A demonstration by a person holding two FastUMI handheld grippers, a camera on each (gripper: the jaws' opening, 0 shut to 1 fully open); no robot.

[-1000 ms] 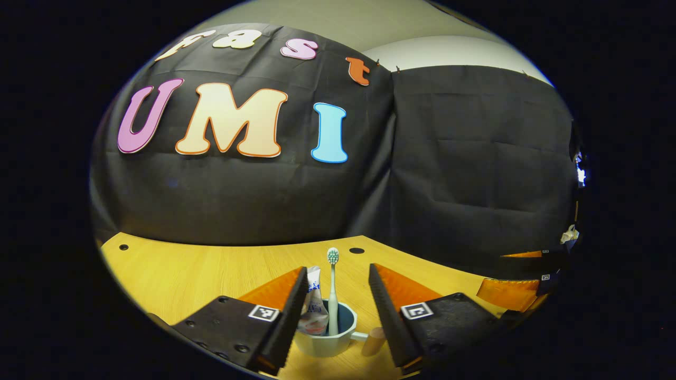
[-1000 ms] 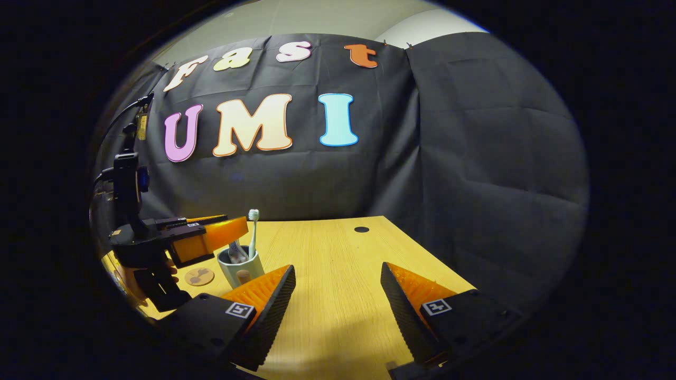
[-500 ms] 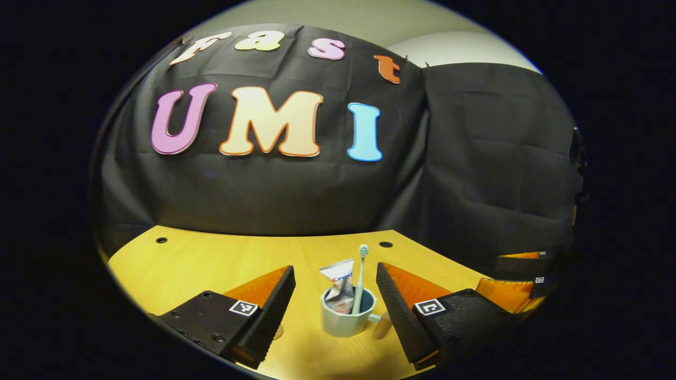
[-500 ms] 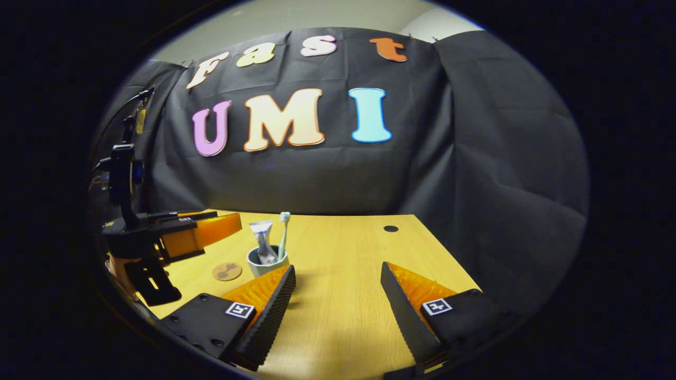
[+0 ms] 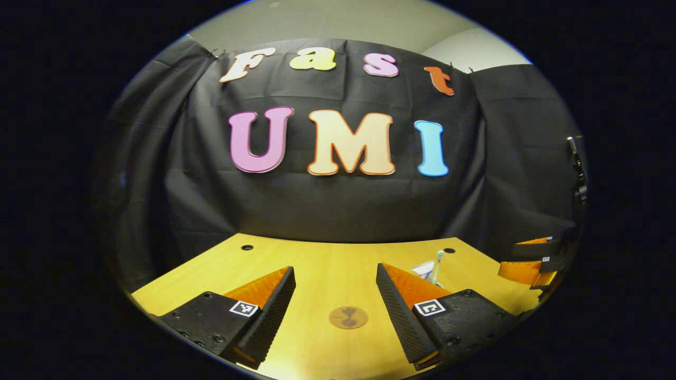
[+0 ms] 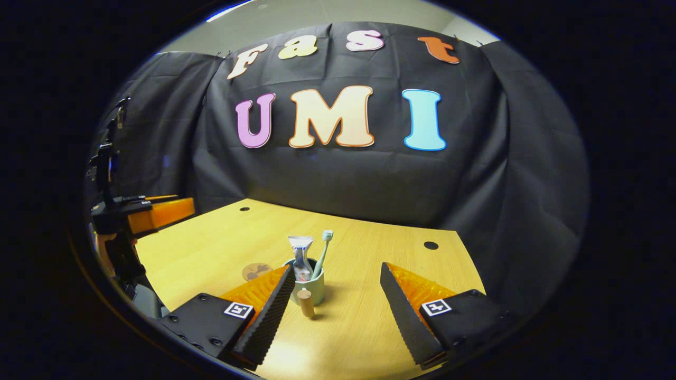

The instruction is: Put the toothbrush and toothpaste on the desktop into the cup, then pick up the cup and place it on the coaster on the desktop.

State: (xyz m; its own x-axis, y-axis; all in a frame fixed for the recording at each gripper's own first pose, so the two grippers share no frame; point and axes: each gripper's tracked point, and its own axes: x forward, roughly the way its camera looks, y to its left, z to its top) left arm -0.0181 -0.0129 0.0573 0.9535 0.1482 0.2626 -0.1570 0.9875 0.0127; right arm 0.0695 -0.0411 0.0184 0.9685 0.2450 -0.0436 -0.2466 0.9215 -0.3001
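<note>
A pale green cup (image 6: 311, 289) with a wooden handle (image 6: 305, 304) stands on the wooden desktop (image 6: 369, 316). A toothpaste tube (image 6: 300, 254) and a toothbrush (image 6: 322, 248) stand upright in it. The round brown coaster (image 6: 256, 271) lies just left of the cup, apart from it. My right gripper (image 6: 337, 267) is open, and the cup sits near its left finger. My left gripper (image 5: 335, 269) is open over the coaster (image 5: 348, 317), holding nothing. The toothbrush head (image 5: 439, 255) and tube top (image 5: 424, 268) peek out behind its right finger. In the right gripper view the left gripper (image 6: 158, 211) hangs at the far left.
Black cloth walls close the desktop at the back and on both sides. Small round holes (image 6: 431, 245) (image 6: 244, 209) sit near the back corners. The right gripper (image 5: 523, 266) shows at the far right edge of the left gripper view.
My left gripper, which stood around the cup, has pulled back and swung left, so the coaster now lies between its fingers. My right gripper has turned towards the cup.
</note>
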